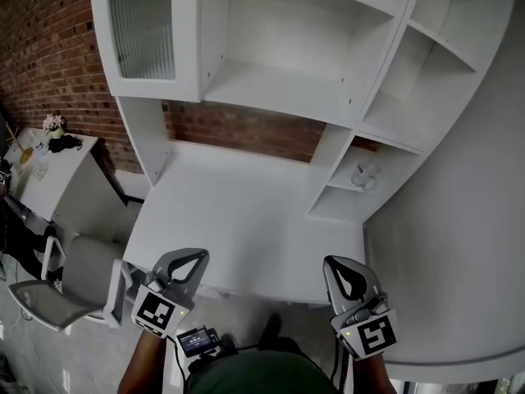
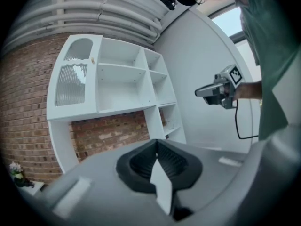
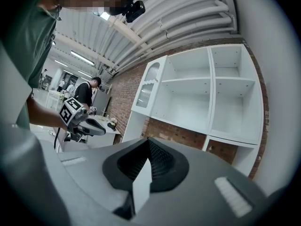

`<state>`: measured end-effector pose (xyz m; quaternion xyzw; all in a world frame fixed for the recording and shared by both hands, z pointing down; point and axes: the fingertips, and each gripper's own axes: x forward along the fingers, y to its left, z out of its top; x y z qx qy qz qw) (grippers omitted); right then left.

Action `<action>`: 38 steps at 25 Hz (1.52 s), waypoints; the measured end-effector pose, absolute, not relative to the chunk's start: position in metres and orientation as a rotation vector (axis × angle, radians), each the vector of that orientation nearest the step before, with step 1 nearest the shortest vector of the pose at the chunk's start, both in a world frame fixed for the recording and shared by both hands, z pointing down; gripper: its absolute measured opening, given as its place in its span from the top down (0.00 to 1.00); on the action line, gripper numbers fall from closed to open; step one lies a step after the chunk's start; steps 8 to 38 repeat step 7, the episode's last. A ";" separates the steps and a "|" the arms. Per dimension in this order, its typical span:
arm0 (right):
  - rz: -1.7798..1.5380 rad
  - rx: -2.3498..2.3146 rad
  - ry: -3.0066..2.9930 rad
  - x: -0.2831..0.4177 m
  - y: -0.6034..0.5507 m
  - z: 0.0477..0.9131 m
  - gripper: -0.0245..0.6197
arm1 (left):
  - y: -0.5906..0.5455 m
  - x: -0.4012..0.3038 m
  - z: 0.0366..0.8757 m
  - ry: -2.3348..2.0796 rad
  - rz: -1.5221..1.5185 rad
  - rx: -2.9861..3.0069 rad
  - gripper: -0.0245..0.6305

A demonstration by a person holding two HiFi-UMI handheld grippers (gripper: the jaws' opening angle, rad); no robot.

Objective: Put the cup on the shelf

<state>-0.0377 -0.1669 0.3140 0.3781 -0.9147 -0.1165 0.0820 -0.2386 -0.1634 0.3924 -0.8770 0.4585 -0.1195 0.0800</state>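
Step in hand: by my reading the placing is done, or nearly so. What looks like a small clear cup (image 1: 364, 175) stands in the low right compartment of the white shelf unit (image 1: 271, 89), set back toward the corner. It is faint and glassy in the head view, so that is a best guess rather than a firm sighting.

Left gripper (image 1: 190, 261): jaws closed on each other with nothing between them, hanging just off the near edge of the worktop (image 1: 238, 220) on the left side.

Right gripper (image 1: 338, 268): jaws also pressed together and empty, at the near edge on the right.

Cup relative to jaws: well apart from both. It sits up and beyond the right gripper, across the far right part of the worktop and one shelf level above it. The left gripper is further off again. Neither touches it.

The worktop between the grippers and the shelf unit carries nothing that I can see — no second cup.

Next move, if any: only a check that the cup stands upright and clear of the shelf's front lip. If it needs shifting, the right gripper has the shorter reach and would have to open before going in.
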 end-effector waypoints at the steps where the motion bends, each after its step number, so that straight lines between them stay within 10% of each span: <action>1: -0.348 1.134 -2.734 -0.040 -0.163 0.313 0.95 | -0.160 -0.241 0.392 1.374 -0.349 -2.625 0.96; 38: -0.356 1.126 -2.710 -0.043 -0.143 0.316 0.95 | -0.139 -0.249 0.393 1.390 -0.332 -2.633 0.96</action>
